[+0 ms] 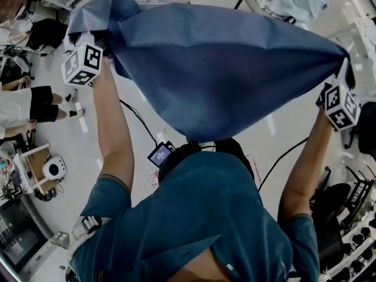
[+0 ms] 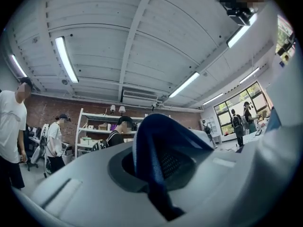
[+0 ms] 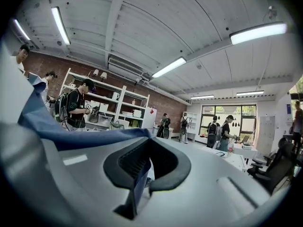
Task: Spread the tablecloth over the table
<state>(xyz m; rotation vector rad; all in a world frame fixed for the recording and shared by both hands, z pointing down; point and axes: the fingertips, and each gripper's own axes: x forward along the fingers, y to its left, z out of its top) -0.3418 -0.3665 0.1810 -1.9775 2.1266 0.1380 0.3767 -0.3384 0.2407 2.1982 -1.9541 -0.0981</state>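
A dark blue tablecloth [image 1: 217,69] hangs in the air, stretched between my two raised grippers and sagging in the middle. My left gripper [image 1: 101,47], with its marker cube, is shut on the cloth's left corner. The left gripper view shows a fold of the cloth [image 2: 152,145] pinched between the jaws of that gripper [image 2: 158,176]. On the other side, my right gripper [image 1: 341,78] is shut on the opposite corner. In the right gripper view the cloth [image 3: 57,134] runs off to the left from the closed jaws of the gripper [image 3: 139,178]. No table is in view.
Below the cloth lies a pale floor with black cables [image 1: 138,119] and a small lit screen [image 1: 160,154]. People [image 1: 23,104] stand at the left beside a bench. Black chairs [image 1: 335,210] crowd the right. Shelving [image 3: 109,108] and people fill the room behind.
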